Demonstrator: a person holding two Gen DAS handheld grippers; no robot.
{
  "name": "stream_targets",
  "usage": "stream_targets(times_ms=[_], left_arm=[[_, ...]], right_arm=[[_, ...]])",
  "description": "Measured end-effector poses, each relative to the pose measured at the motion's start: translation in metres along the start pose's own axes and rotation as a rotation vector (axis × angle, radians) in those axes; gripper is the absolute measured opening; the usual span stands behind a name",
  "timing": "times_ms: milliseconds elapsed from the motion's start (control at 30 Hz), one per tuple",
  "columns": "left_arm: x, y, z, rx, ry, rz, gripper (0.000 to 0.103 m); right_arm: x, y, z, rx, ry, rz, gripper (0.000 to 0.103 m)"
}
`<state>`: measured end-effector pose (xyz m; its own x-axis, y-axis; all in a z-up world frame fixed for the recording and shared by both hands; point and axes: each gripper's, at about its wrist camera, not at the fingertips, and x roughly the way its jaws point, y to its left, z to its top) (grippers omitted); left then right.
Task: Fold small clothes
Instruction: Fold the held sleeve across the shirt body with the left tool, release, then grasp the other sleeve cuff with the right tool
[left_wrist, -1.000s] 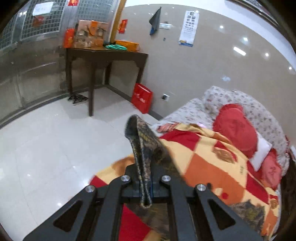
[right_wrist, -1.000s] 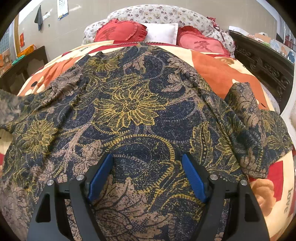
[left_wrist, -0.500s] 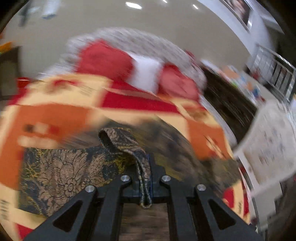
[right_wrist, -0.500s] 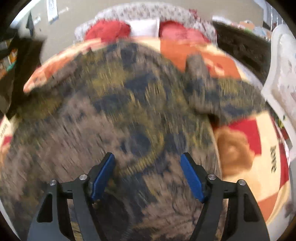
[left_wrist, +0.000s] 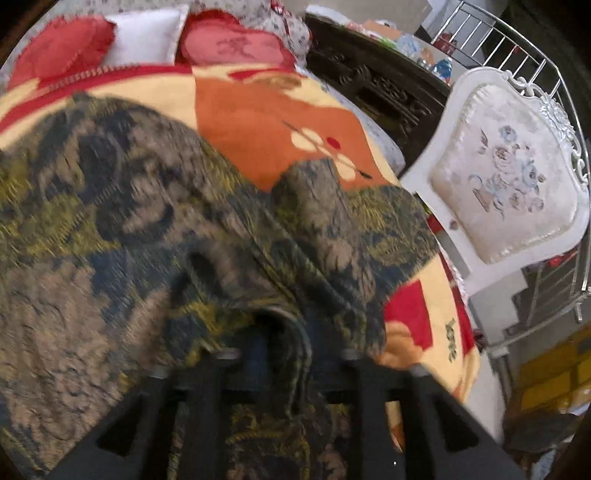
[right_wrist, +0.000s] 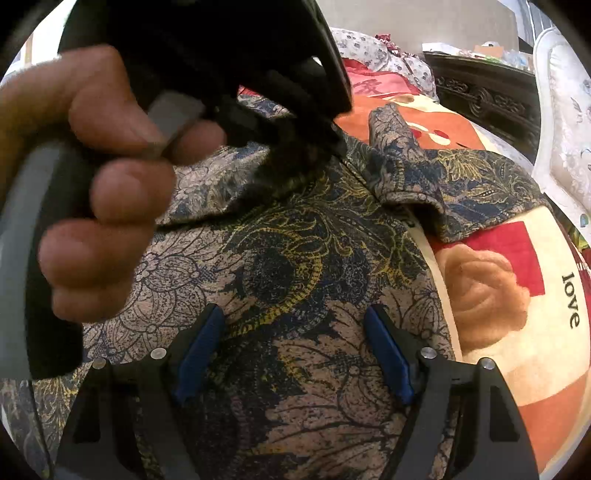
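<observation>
A red, orange and cream blanket (left_wrist: 258, 122) covers the bed, with red heart cushions (left_wrist: 236, 46) at 12 o'clock, a dark carved wooden frame (left_wrist: 373, 88) at 1 and a white upholstered chair (left_wrist: 506, 184) at 3. The dark floral garment (right_wrist: 295, 266) lies spread over the blanket — a sleeve (right_wrist: 417, 173) bunched at 1 o'clock. The left gripper (left_wrist: 291, 350) is clamped on a fold of the garment, while the right gripper (right_wrist: 291, 354) hovers spread wide over it — the person's left hand (right_wrist: 96, 206) blocks that view at 9 to 11 o'clock.

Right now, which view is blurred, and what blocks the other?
Left wrist view: motion-smeared, the floral garment streaked, fisheye bending the chair. Right wrist view: sharp cloth print, but the left hand fills the upper left, close and soft.
</observation>
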<state>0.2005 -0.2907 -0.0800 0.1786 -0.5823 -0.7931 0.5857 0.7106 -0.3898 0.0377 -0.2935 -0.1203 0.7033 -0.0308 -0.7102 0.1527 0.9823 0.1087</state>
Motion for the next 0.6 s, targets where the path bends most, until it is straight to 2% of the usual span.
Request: stream_targets(times_ms=[33,100,167,233,300,400,433,467,500,567,600], left_arm=[[-0.002,0.001,-0.003,0.002,0.010,-0.018,0.055],[-0.019,0.003,-0.013,0.019,-0.006,-0.028,0.058],[-0.043,0.014,-0.025,0.028,-0.038,-0.018,0.068],[-0.068,0.032,-0.033,0.021,-0.075,0.034,0.076],[-0.088,0.054,-0.040,0.004,-0.097,0.066,0.076],[-0.119,0.098,-0.053,-0.053,-0.153,0.175,0.076],[-0.129,0.114,-0.058,-0.076,-0.184,0.229,0.076],[-0.141,0.135,-0.065,-0.111,-0.222,0.304,0.075],[-0.147,0.148,-0.069,-0.138,-0.242,0.344,0.074],[-0.158,0.183,-0.080,-0.224,-0.283,0.429,0.056],[-0.159,0.194,-0.083,-0.253,-0.284,0.452,0.042]], right_arm=[[0.000,0.001,0.000,0.000,-0.001,0.001,0.080],[-0.001,0.003,0.000,0.000,-0.001,0.001,0.080],[-0.001,0.003,-0.001,-0.001,0.001,0.002,0.080],[-0.001,0.003,0.002,-0.002,0.016,0.002,0.080],[0.002,0.000,0.006,-0.005,0.033,0.006,0.081],[-0.001,0.002,0.014,-0.040,0.079,0.008,0.080],[-0.005,0.002,0.019,-0.051,0.084,0.005,0.074],[-0.013,0.002,0.026,-0.053,0.067,0.004,0.069],[-0.019,0.001,0.032,-0.047,0.045,0.009,0.065],[-0.031,0.003,0.046,-0.046,-0.011,0.030,0.065],[-0.034,0.006,0.055,-0.049,-0.034,0.046,0.065]])
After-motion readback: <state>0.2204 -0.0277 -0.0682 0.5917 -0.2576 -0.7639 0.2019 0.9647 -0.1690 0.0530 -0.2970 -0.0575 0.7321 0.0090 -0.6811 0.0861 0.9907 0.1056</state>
